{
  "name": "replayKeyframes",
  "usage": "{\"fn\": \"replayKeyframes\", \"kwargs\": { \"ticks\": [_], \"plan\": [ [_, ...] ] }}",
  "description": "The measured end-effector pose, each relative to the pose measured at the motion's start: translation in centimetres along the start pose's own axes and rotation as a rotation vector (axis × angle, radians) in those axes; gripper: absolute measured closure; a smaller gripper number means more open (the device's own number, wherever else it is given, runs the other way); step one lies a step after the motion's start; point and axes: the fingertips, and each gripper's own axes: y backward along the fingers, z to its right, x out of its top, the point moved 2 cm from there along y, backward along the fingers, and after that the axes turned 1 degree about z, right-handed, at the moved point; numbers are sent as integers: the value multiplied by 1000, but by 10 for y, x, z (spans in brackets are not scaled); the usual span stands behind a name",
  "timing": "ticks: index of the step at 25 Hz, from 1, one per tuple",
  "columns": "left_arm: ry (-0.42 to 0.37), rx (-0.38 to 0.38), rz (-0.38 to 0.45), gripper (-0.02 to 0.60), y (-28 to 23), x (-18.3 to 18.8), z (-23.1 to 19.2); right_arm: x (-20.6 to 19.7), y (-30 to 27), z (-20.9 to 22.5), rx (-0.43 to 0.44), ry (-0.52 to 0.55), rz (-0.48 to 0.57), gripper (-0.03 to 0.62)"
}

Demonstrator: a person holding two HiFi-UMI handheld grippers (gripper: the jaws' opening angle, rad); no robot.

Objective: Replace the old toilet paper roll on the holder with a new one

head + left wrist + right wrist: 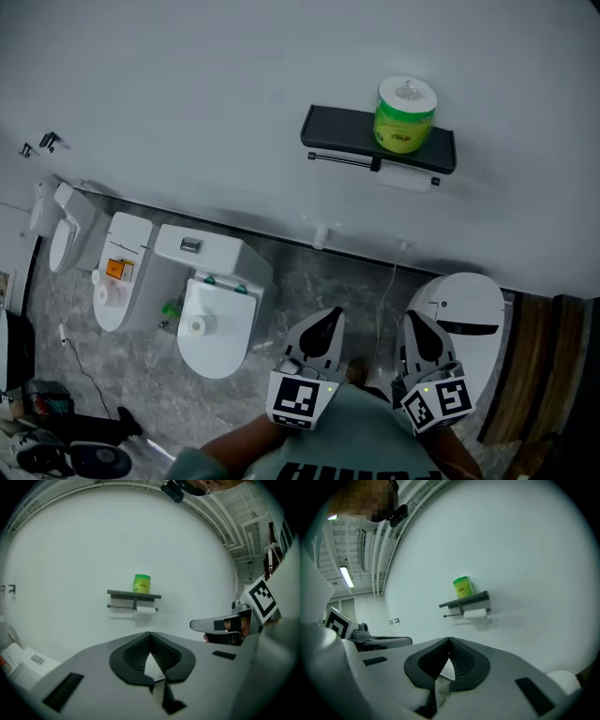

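as it stands upright, new roll (405, 114): green wrapper | old roll (406, 178): white

Soft, even, cool light fills the room, giving the white wall (187, 94) a bluish-grey cast. The holder (337, 127) throws only a faint shadow beneath it. A ceiling tube lamp (346, 576) glows in the right gripper view. Both gripper views bend straight lines and go black at the corners; the left gripper (150, 637) and right gripper (450, 641) look soft close up. The head view is dimmer low down.
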Motion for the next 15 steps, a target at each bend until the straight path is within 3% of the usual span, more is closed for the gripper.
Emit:
{"fn": "replayKeyframes", "kwargs": {
  "ticks": [15],
  "plan": [
    [0, -173, 49, 575, -84, 47, -82, 47, -94, 6, -190, 11, 27, 586]
  ]
}}
